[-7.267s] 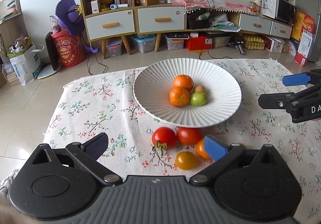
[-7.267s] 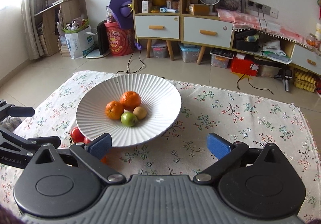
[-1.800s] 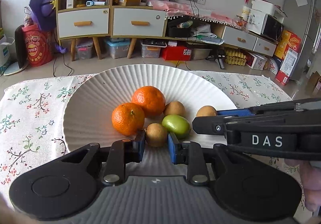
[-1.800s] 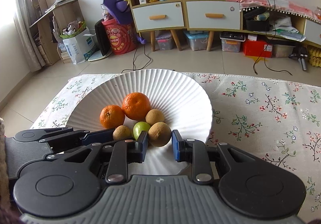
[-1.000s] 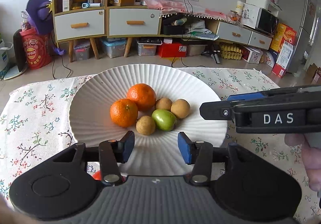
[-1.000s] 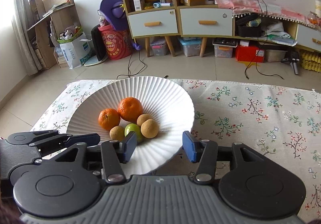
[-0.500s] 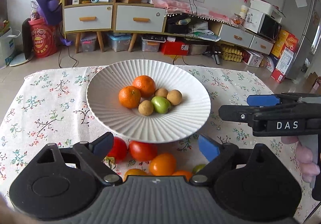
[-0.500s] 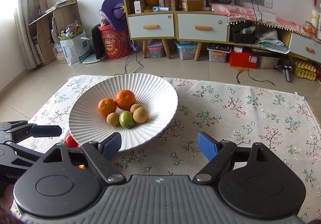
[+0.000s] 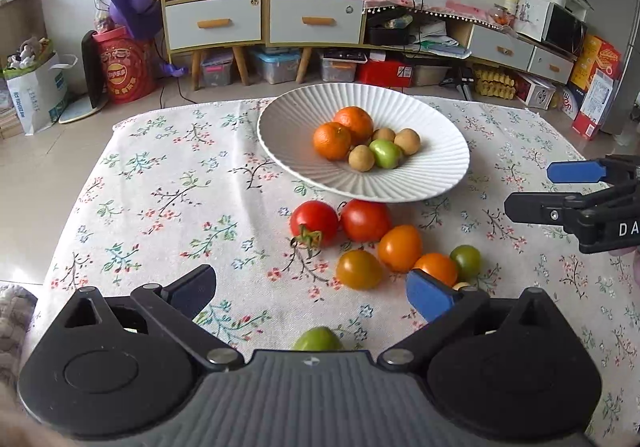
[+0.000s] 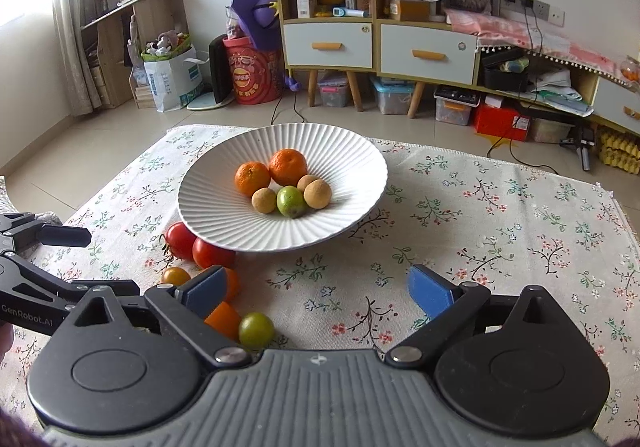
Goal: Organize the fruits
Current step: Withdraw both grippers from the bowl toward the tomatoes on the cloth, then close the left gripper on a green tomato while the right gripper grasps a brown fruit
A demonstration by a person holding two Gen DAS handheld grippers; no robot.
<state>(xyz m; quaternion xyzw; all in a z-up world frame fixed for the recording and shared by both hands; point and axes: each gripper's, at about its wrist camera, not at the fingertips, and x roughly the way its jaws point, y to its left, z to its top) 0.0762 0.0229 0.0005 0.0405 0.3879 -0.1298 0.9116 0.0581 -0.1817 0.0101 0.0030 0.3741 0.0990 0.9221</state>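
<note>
While six pieces of fruit lie together in the well of the ribbed white bowl (image 9: 432, 183), the rest sit loose on the flowered tablecloth (image 9: 168, 207) in front of it. In the bowl are two mandarins (image 9: 332, 141), touching one another; a green fruit (image 9: 385, 153); and three small tan fruits (image 9: 361, 158) packed around the green one. Just before the bowl's near rim lie two red tomatoes (image 9: 315, 223) side by side, partly under the rim's overhang. Nearer the cameras come an orange tomato (image 9: 400, 247), a yellow-orange tomato (image 9: 359, 269), a second orange one (image 9: 436, 267) and a small dark green tomato (image 9: 465, 261), all close together. A further green fruit (image 9: 318, 339) shows at the edge of the left gripper's body.

The left gripper (image 9: 312, 293) has just been opening; its jaws stand wide apart over the cloth with nothing between the pads. The right gripper (image 10: 318, 293) has likewise just been opening and is empty, its left finger (image 10: 204, 293) passing in front of the loose tomatoes. In the left wrist view the right gripper appears at the right edge, to the right of the bowl. Cabinets with drawers (image 10: 428, 49) stand against the far wall.
</note>
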